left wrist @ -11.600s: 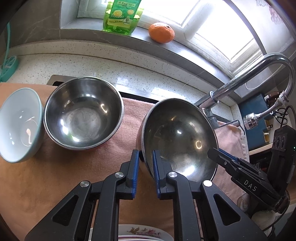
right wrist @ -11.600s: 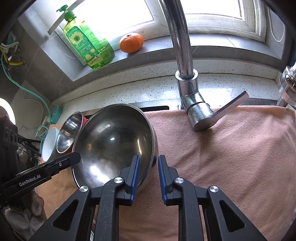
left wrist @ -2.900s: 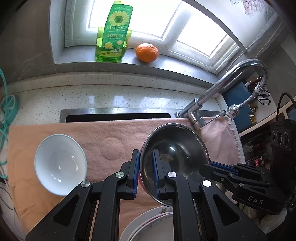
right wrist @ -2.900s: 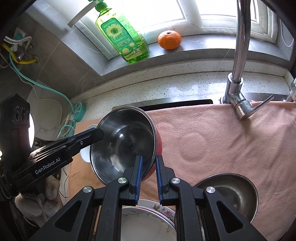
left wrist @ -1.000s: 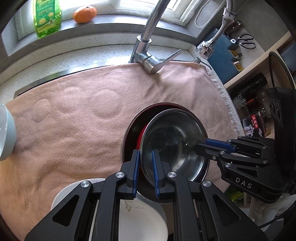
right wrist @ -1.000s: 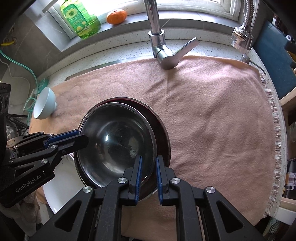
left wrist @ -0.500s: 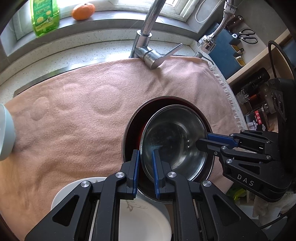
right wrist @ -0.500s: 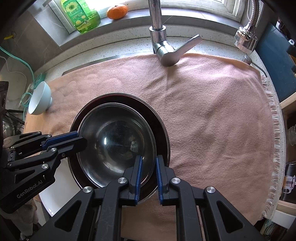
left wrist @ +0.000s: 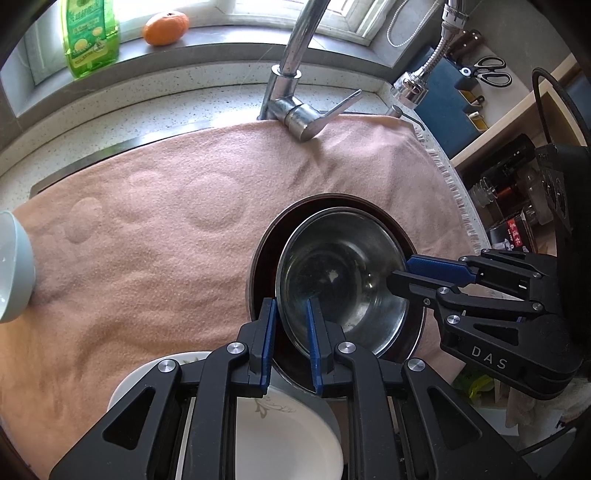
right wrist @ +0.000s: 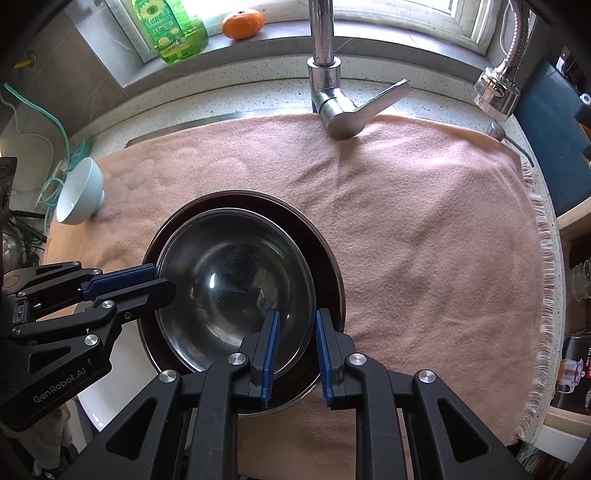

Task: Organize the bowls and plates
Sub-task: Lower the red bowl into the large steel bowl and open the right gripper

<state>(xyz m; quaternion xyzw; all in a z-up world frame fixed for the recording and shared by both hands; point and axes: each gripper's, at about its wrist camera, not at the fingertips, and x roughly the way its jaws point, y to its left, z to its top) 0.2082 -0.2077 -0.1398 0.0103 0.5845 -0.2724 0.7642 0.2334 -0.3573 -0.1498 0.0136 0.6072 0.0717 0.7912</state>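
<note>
A smaller steel bowl point(left wrist: 343, 273) point(right wrist: 236, 284) sits nested inside a larger steel bowl point(left wrist: 264, 254) point(right wrist: 328, 280) on the pink towel point(left wrist: 155, 229) point(right wrist: 424, 236). My left gripper point(left wrist: 290, 325) straddles the smaller bowl's left rim with its jaws slightly apart. My right gripper point(right wrist: 293, 332) straddles the right rim, jaws also slightly apart. Each gripper shows in the other's view, the right one point(left wrist: 410, 271) and the left one point(right wrist: 157, 278). A pale blue bowl point(left wrist: 14, 269) point(right wrist: 79, 192) lies at the towel's left edge. A white flowered plate point(left wrist: 280, 424) lies under my left gripper.
The steel tap point(left wrist: 295, 107) point(right wrist: 332, 96) stands at the back over the covered sink. A green soap bottle point(left wrist: 90, 37) point(right wrist: 171, 29) and an orange point(left wrist: 164, 27) point(right wrist: 243, 18) sit on the windowsill. A blue holder with scissors point(left wrist: 491, 70) and jars stand on the right.
The smaller bowl has come down into the larger bowl. Both grippers' jaws have widened a little around its rim.
</note>
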